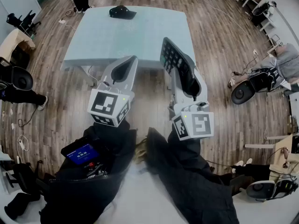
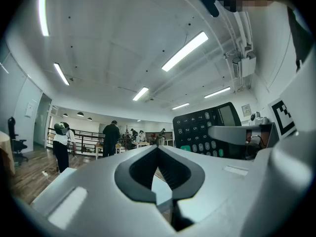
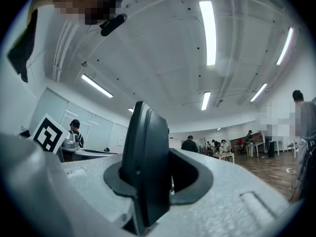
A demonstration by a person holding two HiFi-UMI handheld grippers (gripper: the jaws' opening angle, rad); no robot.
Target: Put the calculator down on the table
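A black calculator (image 1: 172,59) stands upright on its edge above the near side of the pale blue table (image 1: 126,36), keys facing left. My right gripper (image 1: 186,78) is shut on its lower part. In the right gripper view the calculator (image 3: 145,157) shows edge-on, wedged between the dark pads. In the left gripper view its keypad and display (image 2: 207,130) appear at the right. My left gripper (image 1: 123,70) hovers beside it on the left, level, jaws shut with nothing between them; the tips (image 2: 158,148) meet.
A black bag-like object (image 1: 122,12) lies at the table's far edge. Wooden floor with cables, chairs and bags surrounds the table. A device with a blue screen (image 1: 83,153) hangs at the person's chest. People stand at desks (image 2: 111,138) far off.
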